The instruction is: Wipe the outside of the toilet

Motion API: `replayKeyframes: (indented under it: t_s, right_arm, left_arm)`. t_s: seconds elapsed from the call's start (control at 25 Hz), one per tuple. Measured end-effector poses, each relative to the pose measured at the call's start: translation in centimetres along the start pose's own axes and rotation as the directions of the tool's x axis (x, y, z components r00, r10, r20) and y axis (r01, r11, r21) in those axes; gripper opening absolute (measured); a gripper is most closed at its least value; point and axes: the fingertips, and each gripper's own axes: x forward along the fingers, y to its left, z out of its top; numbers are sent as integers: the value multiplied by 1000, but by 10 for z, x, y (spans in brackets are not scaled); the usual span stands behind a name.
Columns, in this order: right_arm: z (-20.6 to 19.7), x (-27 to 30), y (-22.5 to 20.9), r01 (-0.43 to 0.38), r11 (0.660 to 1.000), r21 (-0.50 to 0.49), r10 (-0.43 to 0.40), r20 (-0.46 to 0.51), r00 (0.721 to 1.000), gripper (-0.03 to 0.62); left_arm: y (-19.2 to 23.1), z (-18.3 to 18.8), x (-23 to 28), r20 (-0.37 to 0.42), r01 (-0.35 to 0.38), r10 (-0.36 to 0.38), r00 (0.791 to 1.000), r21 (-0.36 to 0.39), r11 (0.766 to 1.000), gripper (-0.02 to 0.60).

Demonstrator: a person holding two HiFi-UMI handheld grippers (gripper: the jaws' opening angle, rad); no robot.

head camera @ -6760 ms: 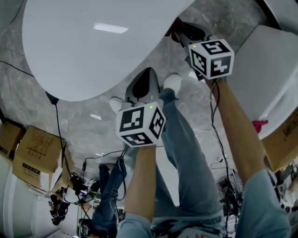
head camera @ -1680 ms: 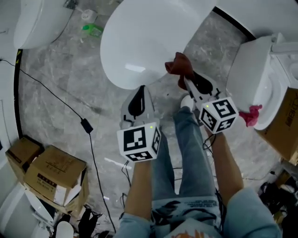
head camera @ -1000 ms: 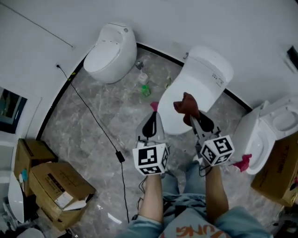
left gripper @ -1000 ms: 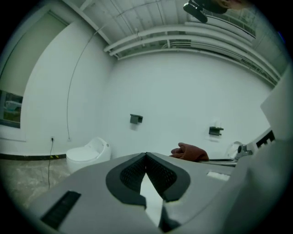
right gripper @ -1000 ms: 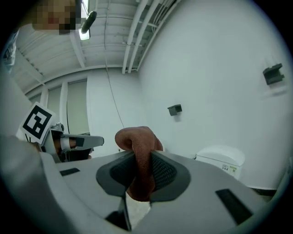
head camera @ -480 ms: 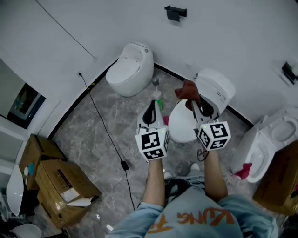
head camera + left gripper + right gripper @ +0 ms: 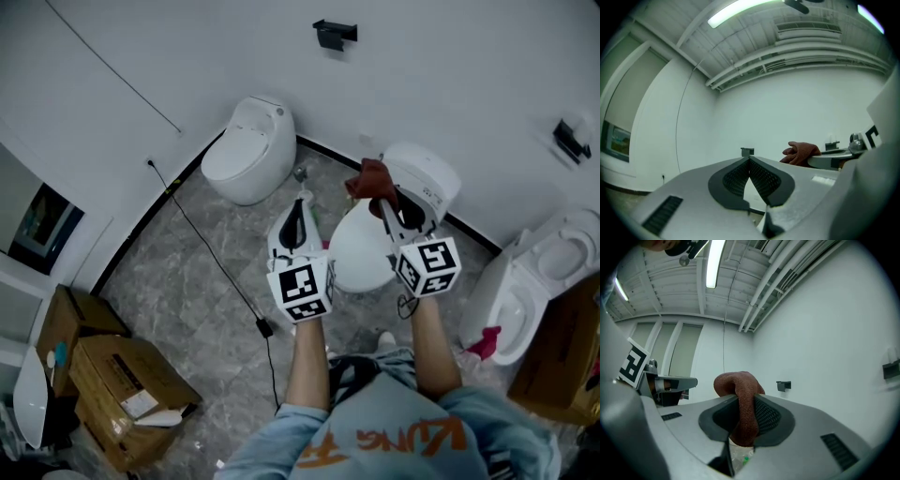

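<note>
The white toilet (image 7: 367, 251) with its lid down stands on the floor below both grippers, its tank (image 7: 424, 176) against the wall. My right gripper (image 7: 379, 198) is shut on a reddish-brown cloth (image 7: 369, 177), which bulges out over the jaw tips (image 7: 740, 405). It hovers high above the toilet's back half. My left gripper (image 7: 299, 201) hangs beside the toilet's left edge, jaws closed tip to tip on nothing (image 7: 749, 160). In the left gripper view the cloth (image 7: 801, 152) shows to the right against a bare white wall.
A second white toilet (image 7: 247, 150) stands at the back left. A third toilet (image 7: 541, 267) with its lid up stands at right, a pink rag (image 7: 484, 343) hanging off it. Cardboard boxes (image 7: 114, 386) sit bottom left. A black cable (image 7: 210, 259) crosses the marble floor. Small bottles (image 7: 300, 174) stand between the toilets.
The head view has drawn far back from the toilet lid, so the whole room now shows. Both grippers are raised level toward the wall; the right one still holds the cloth.
</note>
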Motion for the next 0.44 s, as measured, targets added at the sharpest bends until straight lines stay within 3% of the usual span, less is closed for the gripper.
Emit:
replayKeyframes:
  t_s: [0.08, 0.44]
  right_arm:
    - [1, 1, 0, -5, 1000, -3, 5, 0, 1000, 78]
    - [4, -1, -10, -7, 1000, -4, 7, 4, 1000, 79]
  left_arm:
    - [-2, 4, 1, 9, -10, 9, 1000, 21, 1000, -2]
    - [-7, 0, 2, 2, -5, 5, 1000, -14, 1000, -2]
